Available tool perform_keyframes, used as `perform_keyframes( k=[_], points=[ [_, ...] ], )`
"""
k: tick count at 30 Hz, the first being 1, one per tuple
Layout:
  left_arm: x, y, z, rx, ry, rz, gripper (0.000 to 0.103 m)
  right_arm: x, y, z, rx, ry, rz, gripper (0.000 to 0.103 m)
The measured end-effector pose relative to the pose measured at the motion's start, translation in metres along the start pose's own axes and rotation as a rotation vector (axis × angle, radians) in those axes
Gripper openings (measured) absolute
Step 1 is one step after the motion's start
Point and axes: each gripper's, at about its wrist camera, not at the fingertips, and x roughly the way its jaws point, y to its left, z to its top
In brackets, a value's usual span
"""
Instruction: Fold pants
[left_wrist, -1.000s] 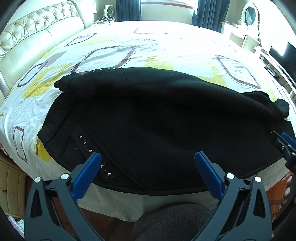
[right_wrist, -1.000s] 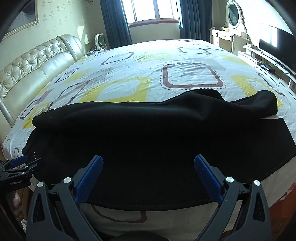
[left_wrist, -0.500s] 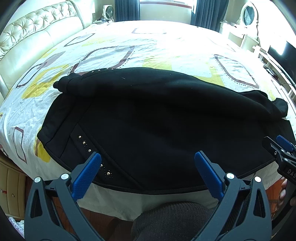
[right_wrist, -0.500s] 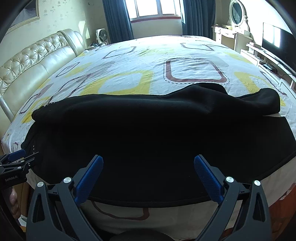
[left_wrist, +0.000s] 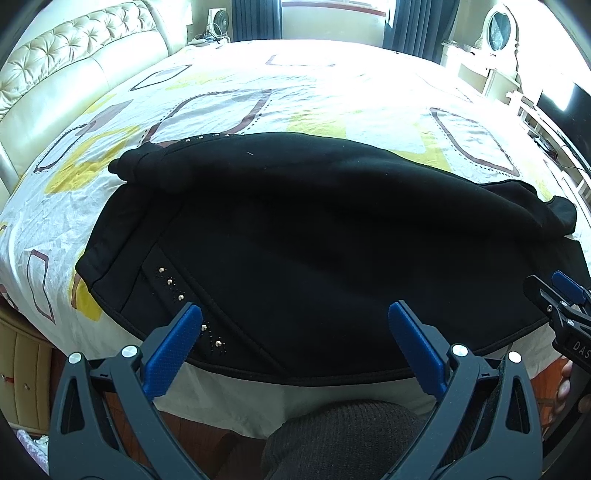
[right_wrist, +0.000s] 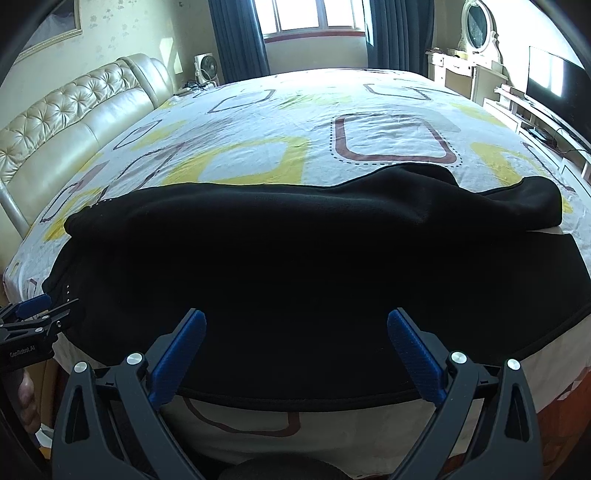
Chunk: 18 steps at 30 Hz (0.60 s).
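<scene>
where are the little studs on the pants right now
In the left wrist view, the studs run diagonally down the black pants at lower left, just beyond the left tongs.

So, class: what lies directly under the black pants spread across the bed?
Under the black pants lies the patterned bedsheet, showing on the far side and below the near hem. The sheet beneath the cloth is covered, so anything there is hidden.

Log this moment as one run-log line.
stage: pre-grasp | pants: black, spread across bed, far edge bunched | left gripper: open, at near hem | right gripper: open, at near hem
</scene>
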Motion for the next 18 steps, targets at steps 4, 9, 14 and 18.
perform_keyframes(
  k=[4,9,14,18],
  points=[
    [0.0003,0.0003,-0.0006,-0.001,0.004,0.0,0.101,-0.0002,0.0009,-0.0001,-0.003,0.001,0.001,0.098],
    [0.001,0.0005,-0.0009,0.001,0.005,0.001,0.101,-0.0001,0.0016,-0.0001,-0.004,0.004,0.001,0.098],
    [0.0015,0.0011,-0.0009,-0.002,0.007,0.0,0.101,0.0,0.0025,-0.001,-0.007,0.008,0.003,0.098],
    [0.002,0.0013,-0.0016,-0.002,0.01,0.001,0.101,0.0002,0.0039,-0.0018,-0.01,0.009,0.005,0.098]
  ],
)
